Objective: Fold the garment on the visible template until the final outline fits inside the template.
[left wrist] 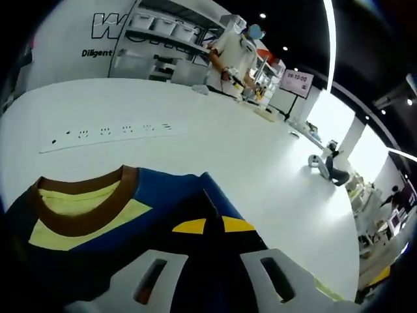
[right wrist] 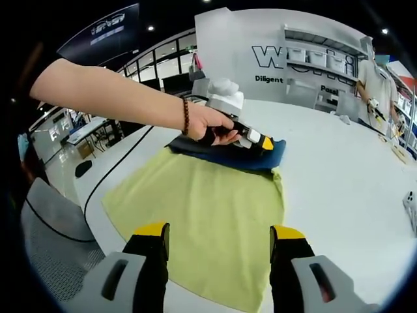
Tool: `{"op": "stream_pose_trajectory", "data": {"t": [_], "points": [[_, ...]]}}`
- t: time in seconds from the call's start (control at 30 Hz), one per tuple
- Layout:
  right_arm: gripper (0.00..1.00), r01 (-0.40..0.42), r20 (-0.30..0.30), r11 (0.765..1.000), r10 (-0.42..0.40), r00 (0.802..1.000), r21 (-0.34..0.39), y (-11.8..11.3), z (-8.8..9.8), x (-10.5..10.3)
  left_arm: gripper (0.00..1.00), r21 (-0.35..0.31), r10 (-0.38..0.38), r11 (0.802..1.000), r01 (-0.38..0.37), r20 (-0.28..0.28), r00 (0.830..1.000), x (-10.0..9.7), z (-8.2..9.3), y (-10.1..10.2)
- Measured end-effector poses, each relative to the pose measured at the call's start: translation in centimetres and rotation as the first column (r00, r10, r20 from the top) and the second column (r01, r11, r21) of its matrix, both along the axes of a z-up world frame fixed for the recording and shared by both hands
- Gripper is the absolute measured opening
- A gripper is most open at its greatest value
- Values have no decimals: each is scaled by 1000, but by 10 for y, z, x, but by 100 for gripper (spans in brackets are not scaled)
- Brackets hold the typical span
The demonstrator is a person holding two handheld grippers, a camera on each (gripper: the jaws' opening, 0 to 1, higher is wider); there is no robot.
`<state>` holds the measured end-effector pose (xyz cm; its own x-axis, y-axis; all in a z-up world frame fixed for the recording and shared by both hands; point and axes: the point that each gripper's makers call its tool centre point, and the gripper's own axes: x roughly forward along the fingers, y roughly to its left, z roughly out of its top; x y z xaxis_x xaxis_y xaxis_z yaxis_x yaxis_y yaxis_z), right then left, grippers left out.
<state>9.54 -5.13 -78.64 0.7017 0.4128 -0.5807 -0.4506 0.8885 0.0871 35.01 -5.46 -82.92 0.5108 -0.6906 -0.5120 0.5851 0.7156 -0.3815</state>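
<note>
A navy garment (left wrist: 163, 195) with a brown collar and yellow panels lies bunched close in front of my left gripper (left wrist: 213, 225). Its yellow-tipped jaws stand close together, pinching a ridge of the navy cloth. In the right gripper view the garment (right wrist: 225, 158) is a folded navy strip at the far end of the yellow-green template (right wrist: 202, 208). A hand holds the left gripper (right wrist: 251, 140) down on that strip. My right gripper (right wrist: 220, 231) hovers open over the template's near part with nothing between its fingers.
The white table (left wrist: 247, 156) carries a white power strip (left wrist: 104, 134) beyond the garment. A person (left wrist: 231, 55) stands at the shelves behind it. A grey mesh chair (right wrist: 45, 241) sits off the table's left edge.
</note>
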Motion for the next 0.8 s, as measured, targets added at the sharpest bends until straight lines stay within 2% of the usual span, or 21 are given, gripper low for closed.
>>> {"op": "stream_pose_trajectory", "data": {"t": [0.3,0.6,0.63,0.67,0.7,0.73,0.8], "points": [[59,5,5,1000,-5,1000,-2,0,2,-1,5,-1,-3,1000,3,-26,1000,-3,-4,-4],[59,-10,6,1000,10,1000,-2,5,2,0,28,-18,-85,996,85,-6,996,-16,5,-15],[59,-11,10,1000,11,1000,0,6,3,1,29,-16,-102,995,102,11,995,-18,10,-15],[59,-12,11,1000,12,1000,-1,6,3,1,30,6,-143,990,142,59,988,-19,13,-15],[59,-14,11,1000,14,1000,-1,6,3,1,29,26,-157,987,156,70,985,-20,13,-14],[59,-16,10,1000,16,1000,-2,6,3,1,29,73,-201,978,194,98,975,-23,13,-14],[59,-15,11,1000,15,1000,-2,5,3,1,31,75,-232,972,224,124,965,-28,17,-17]]}}
